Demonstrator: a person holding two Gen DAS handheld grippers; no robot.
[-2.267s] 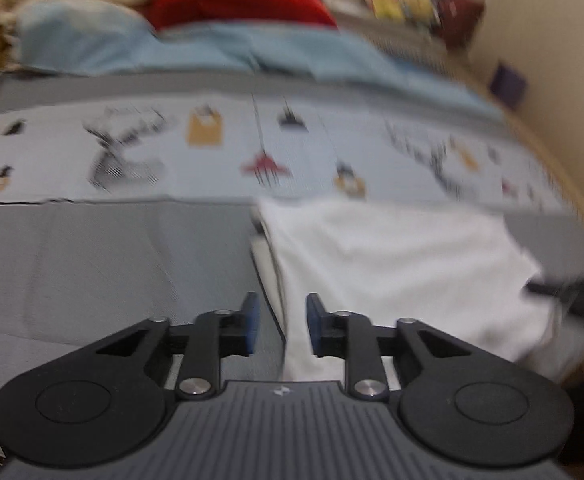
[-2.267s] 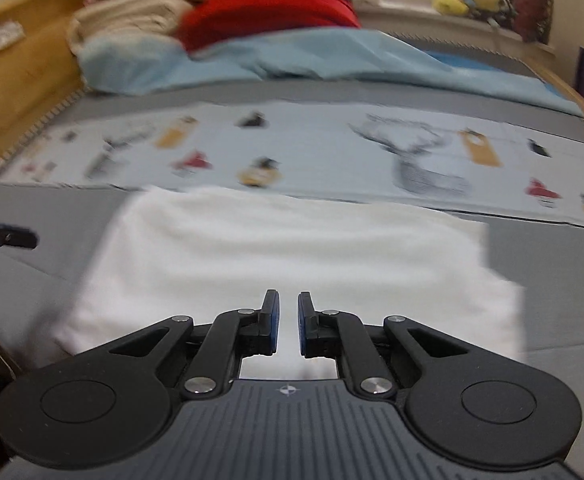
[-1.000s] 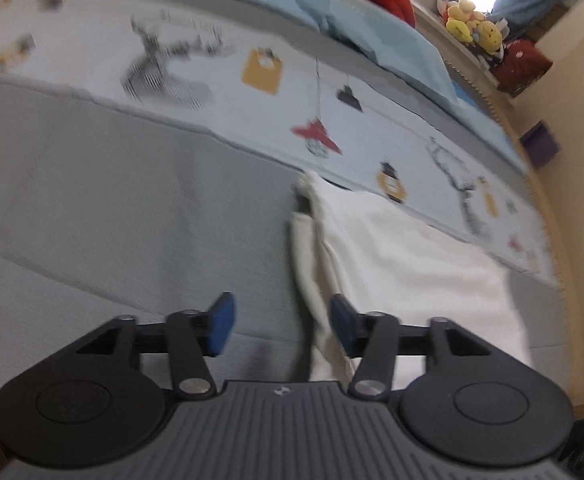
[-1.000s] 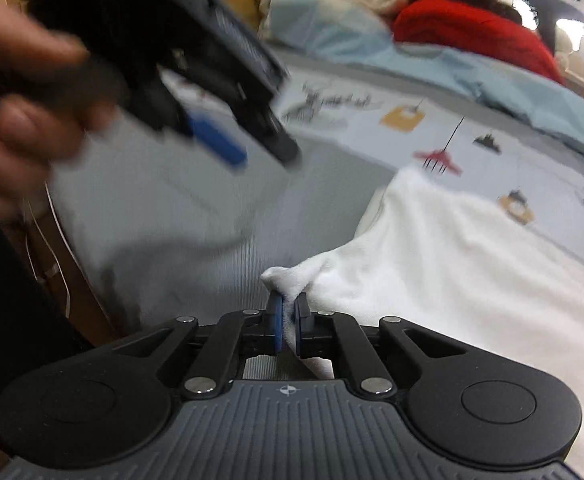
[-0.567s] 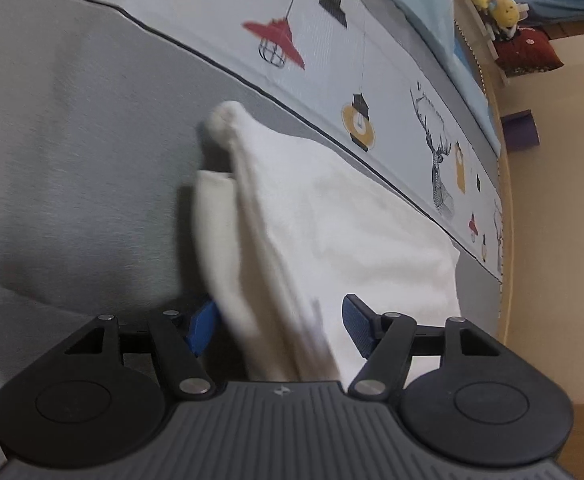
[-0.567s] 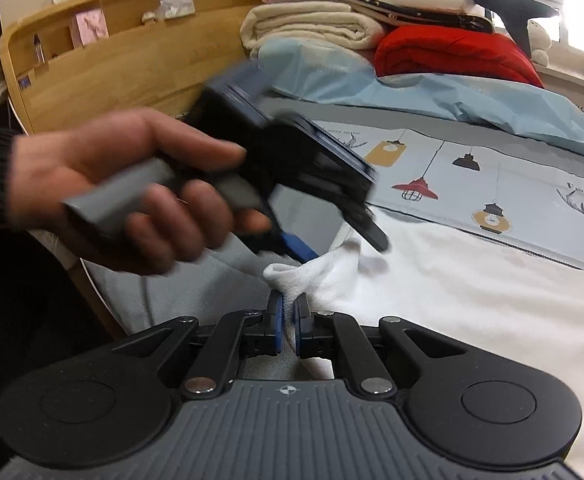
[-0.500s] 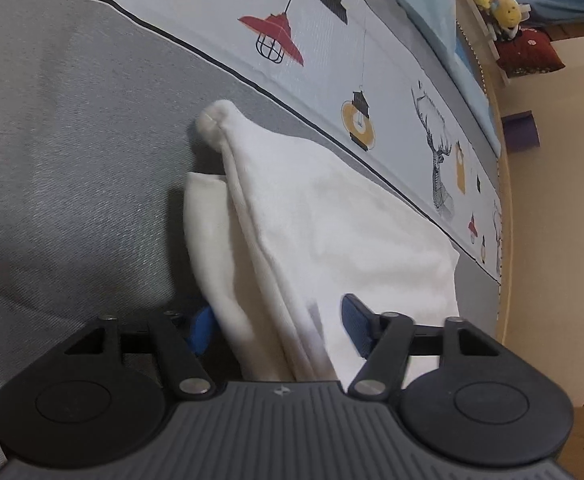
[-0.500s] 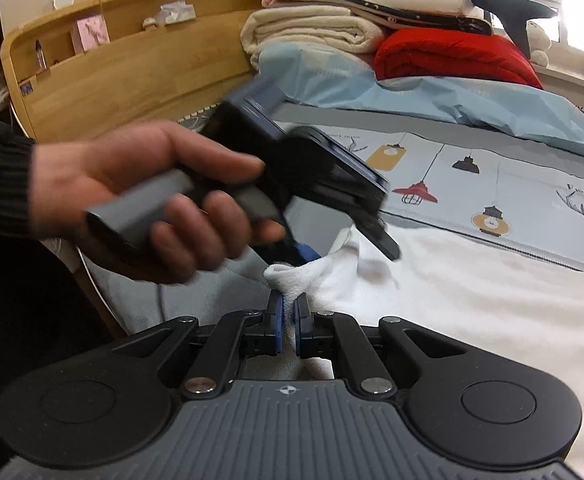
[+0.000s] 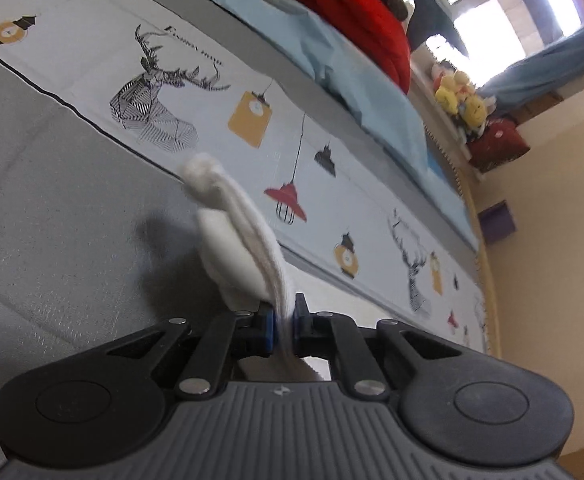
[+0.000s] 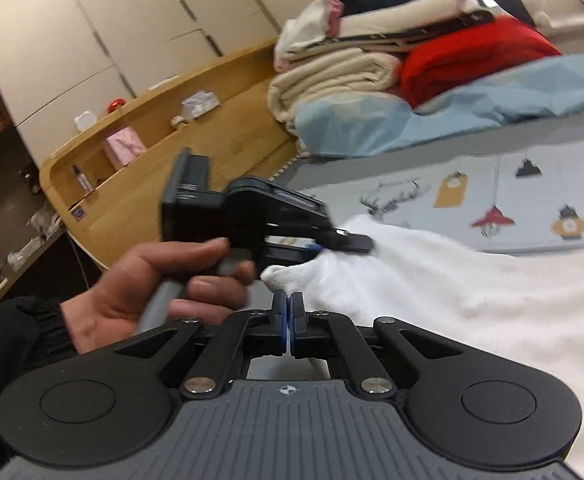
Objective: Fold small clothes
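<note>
My left claw [image 9: 283, 326] is closed on a bunched edge of the white garment [image 9: 235, 236], which rises from the pinch above the grey bed cover [image 9: 51, 208]. My right claw [image 10: 287, 326] is clamped on a nearby corner of the same garment [image 10: 452, 292], whose bulk lies spread on the bed beside the lamp-and-deer printed sheet [image 10: 532, 184]. My left hand [image 10: 151, 284] grips the left tool's handle.

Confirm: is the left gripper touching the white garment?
Touching. The left wrist view shows the left gripper shut on a bunched edge of the white garment, cloth squeezed between both pads.
</note>
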